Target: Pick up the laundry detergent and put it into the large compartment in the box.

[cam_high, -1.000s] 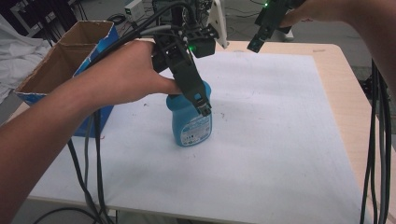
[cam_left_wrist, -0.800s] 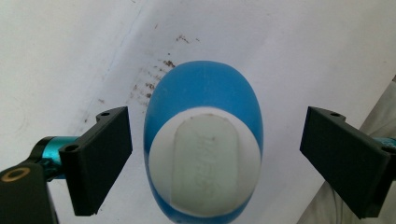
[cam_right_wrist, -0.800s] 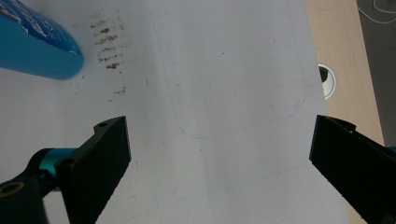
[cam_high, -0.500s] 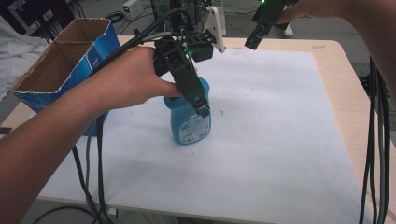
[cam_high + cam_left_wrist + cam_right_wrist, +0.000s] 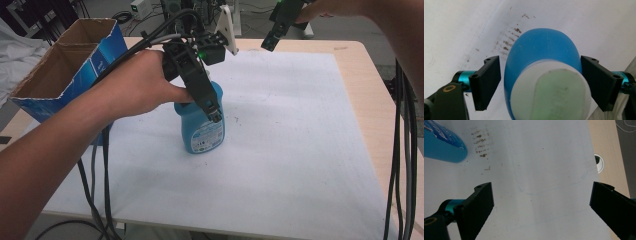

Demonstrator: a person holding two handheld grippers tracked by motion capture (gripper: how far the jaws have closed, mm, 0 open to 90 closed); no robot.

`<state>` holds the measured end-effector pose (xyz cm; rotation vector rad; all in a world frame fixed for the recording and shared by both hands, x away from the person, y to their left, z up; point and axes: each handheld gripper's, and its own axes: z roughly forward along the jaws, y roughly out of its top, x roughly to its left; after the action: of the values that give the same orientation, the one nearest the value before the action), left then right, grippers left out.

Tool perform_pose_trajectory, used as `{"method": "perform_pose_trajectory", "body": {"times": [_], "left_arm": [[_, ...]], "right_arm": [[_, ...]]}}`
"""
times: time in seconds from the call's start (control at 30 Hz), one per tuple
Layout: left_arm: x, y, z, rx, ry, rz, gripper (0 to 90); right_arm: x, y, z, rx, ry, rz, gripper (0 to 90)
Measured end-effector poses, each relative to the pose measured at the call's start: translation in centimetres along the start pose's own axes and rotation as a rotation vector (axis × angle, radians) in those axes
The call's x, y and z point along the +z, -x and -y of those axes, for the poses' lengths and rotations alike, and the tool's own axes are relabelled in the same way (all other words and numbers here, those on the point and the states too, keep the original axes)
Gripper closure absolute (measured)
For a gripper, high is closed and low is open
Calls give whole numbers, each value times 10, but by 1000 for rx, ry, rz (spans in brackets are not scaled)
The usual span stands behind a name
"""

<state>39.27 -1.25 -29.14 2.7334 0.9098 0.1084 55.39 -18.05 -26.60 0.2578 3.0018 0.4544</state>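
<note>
A blue bottle (image 5: pixel 202 132) with a white cap stands upright on the white sheet (image 5: pixel 290 140), left of the middle. My left gripper (image 5: pixel 212 112) comes down over its top, held by a hand from the left. In the left gripper view the bottle (image 5: pixel 541 47) sits between the jaws of the left gripper (image 5: pixel 540 82). The jaws have just been closing. One jaw meets the bottle's side and a thin gap remains at the other. My right gripper (image 5: pixel 272 40) hangs at the far back. In its own view the right gripper (image 5: pixel 541 205) stands wide open over bare sheet, with the bottle (image 5: pixel 441 145) at the upper left.
An open cardboard box (image 5: pixel 65 65) with blue sides stands at the table's left edge. Bare wooden table (image 5: pixel 365 65) shows to the right of the sheet, with a round cable hole (image 5: pixel 599 163). Black cables (image 5: pixel 400 150) hang at the right, and others (image 5: pixel 100 170) trail under the left forearm.
The left hand and gripper have shifted only slightly at the bottle's top. The bottle and the right gripper stay where they were.
</note>
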Motion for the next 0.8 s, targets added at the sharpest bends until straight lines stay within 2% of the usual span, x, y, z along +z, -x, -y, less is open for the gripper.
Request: {"method": "perform_pose_trajectory", "body": {"times": [0.2,0.5,0.8], "left_arm": [[1,0,-1,-4,-6,10,229],[1,0,-1,-18,-4,1,305],[3,0,0,-24,-1,-9,323]], "right_arm": [[0,0,0,1,2,0,44],[1,0,-2,0,3,-2,44],[1,0,-2,2,3,-2,44]]}}
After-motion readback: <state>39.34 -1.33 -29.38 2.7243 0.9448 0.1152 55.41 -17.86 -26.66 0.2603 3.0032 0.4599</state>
